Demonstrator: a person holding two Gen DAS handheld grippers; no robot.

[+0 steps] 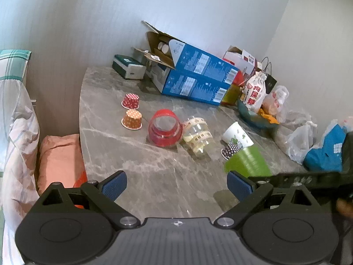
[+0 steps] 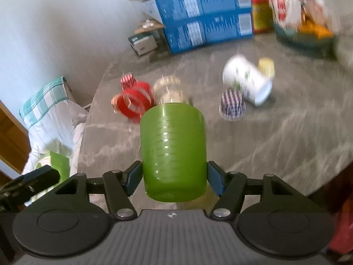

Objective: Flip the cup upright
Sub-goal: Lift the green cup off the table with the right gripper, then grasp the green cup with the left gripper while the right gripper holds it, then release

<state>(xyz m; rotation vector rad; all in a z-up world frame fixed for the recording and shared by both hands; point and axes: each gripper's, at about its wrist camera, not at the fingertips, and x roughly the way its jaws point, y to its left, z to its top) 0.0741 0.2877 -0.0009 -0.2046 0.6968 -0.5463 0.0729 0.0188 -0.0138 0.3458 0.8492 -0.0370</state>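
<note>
My right gripper (image 2: 174,176) is shut on a green ribbed plastic cup (image 2: 173,152), held above the grey marble table (image 2: 286,145); the cup's base points toward the camera. The same green cup (image 1: 248,162) shows at the right of the left wrist view, blurred. My left gripper (image 1: 177,185) is open and empty above the table's near part. On the table lie a red cup (image 1: 164,130) on its side, a clear cup (image 1: 198,135) on its side and a white printed cup (image 1: 237,134) tipped over.
Small dotted paper cups stand rim down: red (image 1: 130,101), orange (image 1: 132,119), dark blue (image 1: 230,150). Blue boxes (image 1: 198,77), a teal bowl (image 1: 256,119) with snack bags and plastic bags (image 1: 302,139) crowd the back and right. Bedding (image 1: 15,119) lies left of the table.
</note>
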